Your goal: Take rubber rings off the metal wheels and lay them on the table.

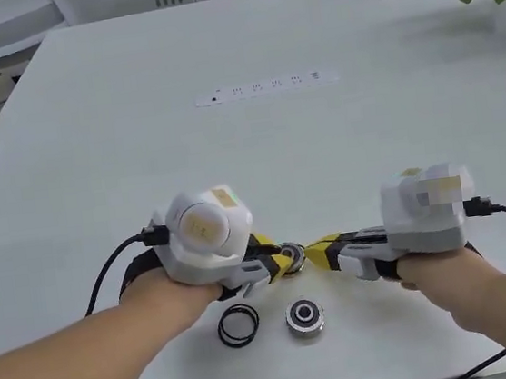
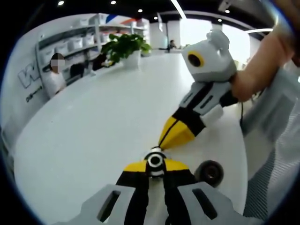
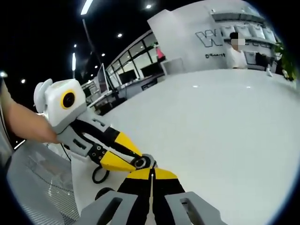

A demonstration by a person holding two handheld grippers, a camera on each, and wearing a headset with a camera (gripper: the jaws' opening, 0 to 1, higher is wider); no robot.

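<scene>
While left tongs [image 2: 154, 167] clamp metal wheel [image 2: 155, 160], right tongs [image 3: 151, 171] pressed together directly opposite, tips touching wheel rim; rubber ring pinched or not, cannot tell.

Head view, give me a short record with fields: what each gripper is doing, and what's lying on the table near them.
left gripper: shut on held wheel
right gripper: shut, tips at the held wheel's edge; whether it pinches a ring cannot be told
rubber rings: black, loose, lying on the table below the left gripper
second wheel: flat on the table, beside the rubber rings, not touching them
power strip: farther back on the table
</scene>
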